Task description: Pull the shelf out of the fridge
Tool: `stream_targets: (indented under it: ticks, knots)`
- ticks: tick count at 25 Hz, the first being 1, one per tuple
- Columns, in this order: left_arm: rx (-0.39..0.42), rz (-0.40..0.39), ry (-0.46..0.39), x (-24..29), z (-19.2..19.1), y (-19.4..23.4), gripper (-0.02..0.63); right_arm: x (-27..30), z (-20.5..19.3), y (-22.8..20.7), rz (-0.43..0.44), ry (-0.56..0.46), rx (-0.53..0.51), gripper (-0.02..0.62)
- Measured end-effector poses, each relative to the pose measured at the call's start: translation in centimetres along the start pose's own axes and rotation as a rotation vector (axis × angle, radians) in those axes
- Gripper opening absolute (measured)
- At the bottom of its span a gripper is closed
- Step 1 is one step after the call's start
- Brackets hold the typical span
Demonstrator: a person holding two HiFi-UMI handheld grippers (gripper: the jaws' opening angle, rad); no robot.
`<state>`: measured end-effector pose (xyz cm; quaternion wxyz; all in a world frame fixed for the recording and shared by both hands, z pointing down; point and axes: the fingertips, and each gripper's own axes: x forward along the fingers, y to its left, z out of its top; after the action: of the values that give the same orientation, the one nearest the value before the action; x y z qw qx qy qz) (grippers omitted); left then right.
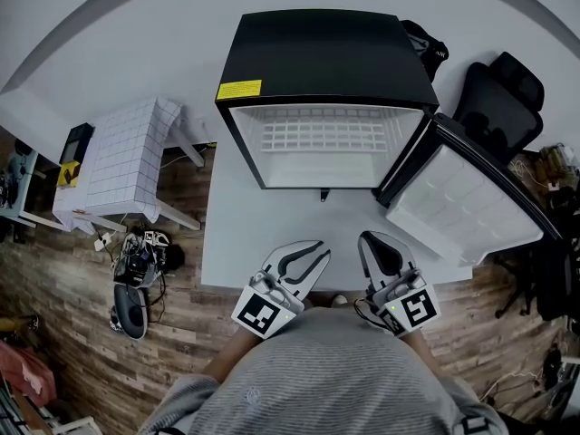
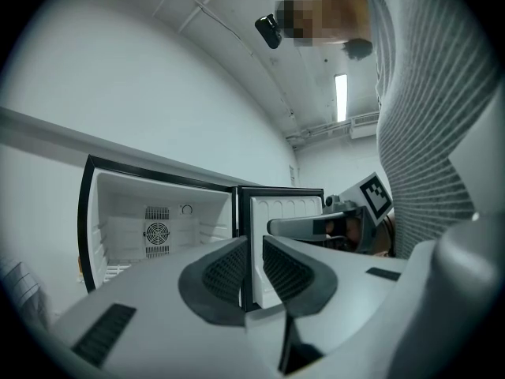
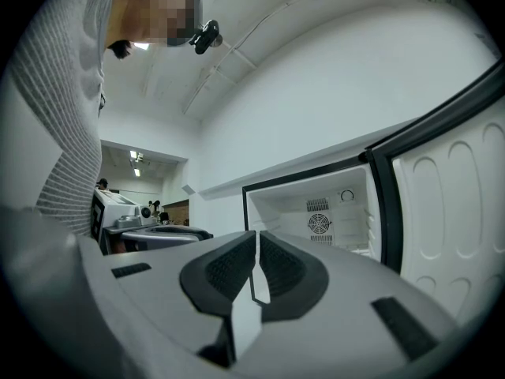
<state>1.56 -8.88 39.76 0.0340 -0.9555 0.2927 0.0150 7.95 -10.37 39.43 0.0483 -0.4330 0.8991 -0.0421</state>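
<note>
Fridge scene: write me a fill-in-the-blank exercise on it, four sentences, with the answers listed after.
1. The fridge has its door standing ____.
2. The wire shelf lies ____ the fridge.
3. Of the left gripper and the right gripper, only the ____ one has its fingers apart.
4. The sticker on the fridge's top is ____.

Missing words: open; inside; left; yellow.
</note>
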Motion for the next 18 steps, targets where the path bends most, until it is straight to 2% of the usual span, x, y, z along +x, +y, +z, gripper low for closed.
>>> stream_targets:
  ticks: [6, 13, 18]
  knots:
    - [0.011, 0.000, 0.022, 0.3, -0.8, 0.3, 0.071, 0.1, -0.8, -0.9, -0.022, 0.027, -0.009, 0.012]
    - [-0.052, 0.036, 0.020, 0.5, -1.7, 2.0, 0.071, 0.8, -1.5, -2.0, -0.037, 0.036, -0.020, 0.012]
    - [-0.038, 0.046, 0.064, 0.8, -3.1, 3.6, 0.071, 1.8, -2.4, -3.1, -0.041, 0.060, -0.010, 0.012]
